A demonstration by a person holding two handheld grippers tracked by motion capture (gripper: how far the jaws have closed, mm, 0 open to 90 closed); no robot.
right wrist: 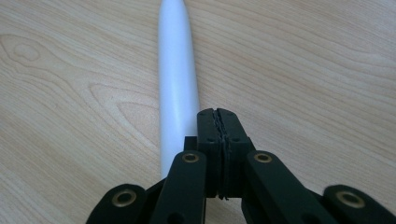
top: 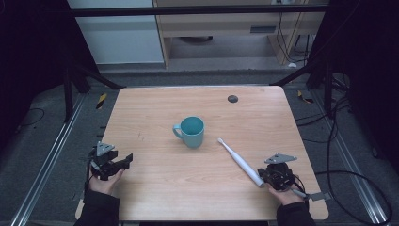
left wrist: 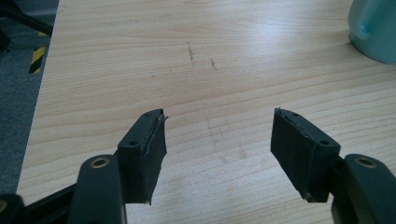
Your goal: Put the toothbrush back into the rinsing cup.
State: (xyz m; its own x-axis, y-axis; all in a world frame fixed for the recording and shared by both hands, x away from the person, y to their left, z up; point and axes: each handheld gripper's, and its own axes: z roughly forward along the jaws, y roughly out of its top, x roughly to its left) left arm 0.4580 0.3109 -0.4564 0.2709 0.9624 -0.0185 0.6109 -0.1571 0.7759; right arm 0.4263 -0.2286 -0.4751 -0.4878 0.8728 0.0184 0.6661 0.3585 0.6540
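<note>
The table (top: 155,188) is pale wood with rounded corners, and it takes up the middle of the high view; grey floor and dark frame rails lie around it. A small dark disc (top: 232,99) sits near its far edge, right of centre.

A teal mug (top: 190,132) stands upright at about the centre of the table, its handle turned to the left of that view. In the left gripper view a part of the mug (left wrist: 376,28) shows at the top right corner, well apart from the jaws.

A white toothbrush (top: 241,162) lies flat on the wood to the right of the mug, on a slant: its thin head end points toward the mug without touching it, and its thick handle end lies toward the near right. In the right gripper view the toothbrush (right wrist: 176,79) runs straight away from the jaws, just left of them.

The left gripper (top: 128,160) rests low at the near left of the table in a person's hand. Its jaws stand spread wide, with bare wood between them.

The right gripper (top: 261,178) sits at the near right, at the toothbrush's thick end. Its jaws are pressed together with nothing between them, just beside the handle; whether they touch it I cannot tell.
</note>
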